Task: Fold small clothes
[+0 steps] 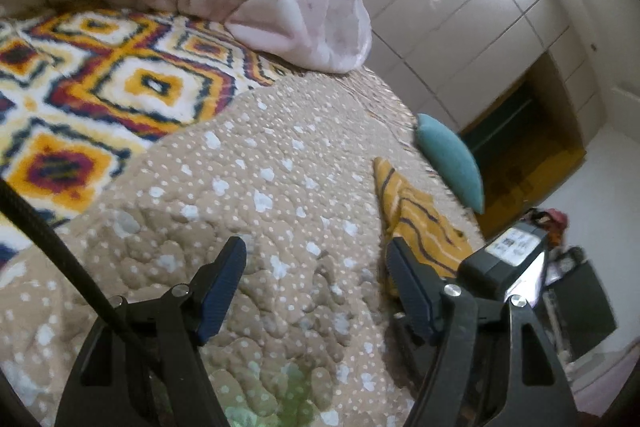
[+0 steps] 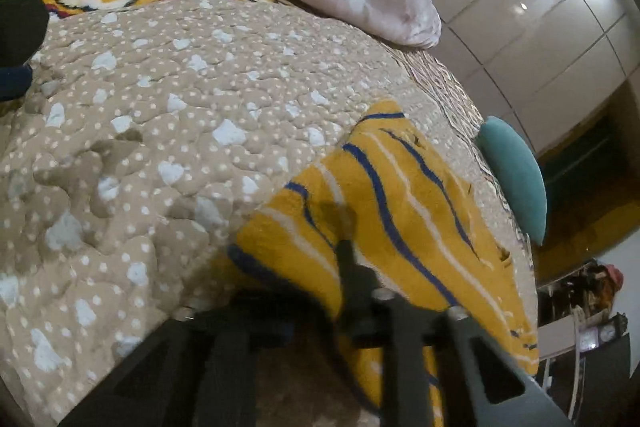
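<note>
Yellow striped garment [image 2: 400, 211], just one, under the closed right tongs [image 2: 344, 247]; left tongs [image 1: 316, 267] apart.

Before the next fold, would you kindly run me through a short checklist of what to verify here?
1. Yellow striped garment lies on the beige quilt: ok.
2. Garment spread flat for folding: not ok; its near edge looks bunched by the fingers.
3. Right gripper closed over the garment: ok as to closed; whether cloth is actually pinched, cannot tell, the view is blurred.
4. Left gripper open and empty: ok; only quilt shows between its fingers.
5. Left gripper reaching the garment: not ok; the cloth lies beyond its right finger.
6. Teal cushion clear of the garment: ok; it sits apart at the bed's edge.
</note>
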Tool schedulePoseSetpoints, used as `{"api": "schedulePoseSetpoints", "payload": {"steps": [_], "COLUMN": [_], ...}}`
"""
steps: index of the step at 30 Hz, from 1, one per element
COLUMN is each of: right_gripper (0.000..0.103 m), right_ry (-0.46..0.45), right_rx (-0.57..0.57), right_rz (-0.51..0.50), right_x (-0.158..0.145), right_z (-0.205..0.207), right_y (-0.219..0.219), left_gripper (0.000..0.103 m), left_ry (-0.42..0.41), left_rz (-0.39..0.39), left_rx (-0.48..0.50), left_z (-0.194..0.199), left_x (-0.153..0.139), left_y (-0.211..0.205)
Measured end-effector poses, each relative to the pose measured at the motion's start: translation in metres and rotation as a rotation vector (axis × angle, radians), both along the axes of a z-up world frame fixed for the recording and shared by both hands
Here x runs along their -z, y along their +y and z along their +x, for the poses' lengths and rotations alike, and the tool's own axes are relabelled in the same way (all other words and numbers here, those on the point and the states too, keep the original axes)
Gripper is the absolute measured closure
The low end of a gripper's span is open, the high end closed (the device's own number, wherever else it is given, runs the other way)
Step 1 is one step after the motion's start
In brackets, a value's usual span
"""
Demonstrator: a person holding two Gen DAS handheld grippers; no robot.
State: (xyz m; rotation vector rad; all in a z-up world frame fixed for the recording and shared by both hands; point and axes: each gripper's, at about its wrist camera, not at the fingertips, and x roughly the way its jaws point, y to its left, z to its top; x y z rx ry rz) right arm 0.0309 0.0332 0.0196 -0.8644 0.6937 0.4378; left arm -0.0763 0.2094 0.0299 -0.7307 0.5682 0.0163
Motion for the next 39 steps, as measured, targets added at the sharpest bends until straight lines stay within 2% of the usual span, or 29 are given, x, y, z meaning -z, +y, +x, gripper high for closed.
{"api": "schedulePoseSetpoints", "payload": {"steps": [2, 5, 8, 12, 14, 16, 17, 20, 22, 24, 29, 31, 33, 34, 35, 36, 39], "right_gripper": [0.093, 0.093, 0.094, 0.094, 0.094, 0.094, 0.094, 0.094, 0.093, 0.092, 0.082, 0.077, 0.057, 0.051, 0.039, 0.031, 0.028], "right_ry": [0.042, 0.143, 0.192, 0.222, 0.254, 0.291, 0.312, 0.400, 0.464, 0.494, 0.484, 0.471, 0.427, 0.390, 0.362, 0.346, 0.385], "right_rx": [0.031, 0.121, 0.205, 0.366, 0.485, 0.614, 0.689, 0.824, 0.850, 0.829, 0.773, 0.741, 0.712, 0.708, 0.707, 0.705, 0.692], "right_rz": [0.061, 0.278, 0.495, 0.793, 0.933, 1.033, 1.054, 1.079, 1.150, 1.190, 1.175, 1.200, 1.236, 1.245, 1.248, 1.245, 1.227], "right_x": [-0.009, -0.046, -0.091, -0.141, -0.143, -0.128, -0.111, -0.065, -0.038, -0.026, -0.030, -0.039, -0.050, -0.058, -0.064, -0.067, -0.063], "right_z": [0.001, 0.021, 0.041, 0.069, 0.080, 0.082, 0.081, 0.073, 0.064, 0.060, 0.051, 0.037, 0.026, 0.023, 0.022, 0.025, 0.058], "right_y": [-0.004, -0.034, -0.080, -0.193, -0.267, -0.336, -0.369, -0.422, -0.442, -0.444, -0.441, -0.457, -0.474, -0.482, -0.488, -0.492, -0.494], "left_gripper": [0.032, 0.031, 0.030, 0.026, 0.026, 0.026, 0.026, 0.026, 0.026, 0.026, 0.025, 0.022, 0.017, 0.016, 0.016, 0.016, 0.015], "left_ry": [0.019, 0.018, 0.019, 0.000, -0.001, 0.009, 0.016, 0.056, 0.072, 0.093, 0.149, 0.161, 0.168, 0.173, 0.177, 0.188, 0.217], "left_rz": [0.030, 0.074, 0.145, 0.176, 0.195, 0.218, 0.222, 0.227, 0.222, 0.231, 0.224, 0.206, 0.194, 0.188, 0.182, 0.163, 0.091], "left_rx": [-0.013, 0.009, 0.035, 0.107, 0.144, 0.197, 0.215, 0.295, 0.346, 0.397, 0.492, 0.519, 0.541, 0.554, 0.561, 0.580, 0.640], "left_z": [-0.003, -0.009, -0.010, -0.005, -0.001, 0.006, 0.010, 0.028, 0.038, 0.050, 0.077, 0.088, 0.102, 0.113, 0.121, 0.135, 0.162], "left_x": [-0.008, -0.028, -0.052, -0.077, -0.081, -0.083, -0.082, -0.076, -0.074, -0.073, -0.068, -0.065, -0.062, -0.060, -0.057, -0.052, -0.039], "left_y": [-0.005, -0.015, -0.031, -0.063, -0.080, -0.104, -0.112, -0.148, -0.170, -0.193, -0.236, -0.247, -0.257, -0.263, -0.266, -0.273, -0.288]}}
